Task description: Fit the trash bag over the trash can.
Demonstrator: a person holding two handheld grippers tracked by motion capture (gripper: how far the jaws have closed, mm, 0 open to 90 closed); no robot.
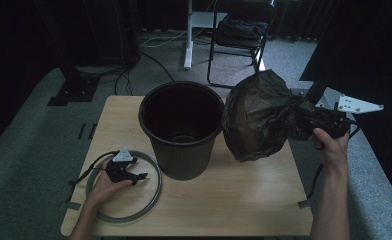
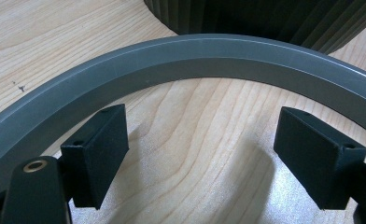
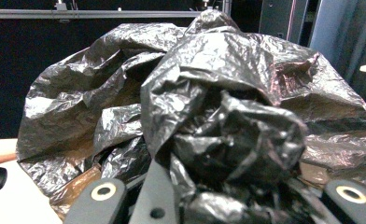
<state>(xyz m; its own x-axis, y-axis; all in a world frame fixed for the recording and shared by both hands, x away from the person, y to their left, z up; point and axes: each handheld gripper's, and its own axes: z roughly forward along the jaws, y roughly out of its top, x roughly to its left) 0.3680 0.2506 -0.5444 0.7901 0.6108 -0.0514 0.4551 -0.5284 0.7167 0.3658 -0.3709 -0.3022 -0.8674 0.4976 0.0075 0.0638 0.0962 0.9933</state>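
Observation:
A black ribbed bin (image 1: 182,127) stands upright in the middle of the wooden table (image 1: 244,200). To its right a puffed-up black plastic bag (image 1: 256,116) hangs just above the table, and my right gripper (image 1: 311,120) is shut on its bunched neck (image 3: 228,154). A grey ring (image 1: 151,192) lies flat at the front left. My left gripper (image 1: 139,176) rests inside that ring, open, its pads (image 2: 99,151) apart over bare wood with the ring's arc (image 2: 209,53) just beyond them.
Behind the table stand a black chair (image 1: 241,35) with a dark bundle on it and a white post (image 1: 188,35). Cables trail over the grey floor at the back left. Dark curtains close off both sides.

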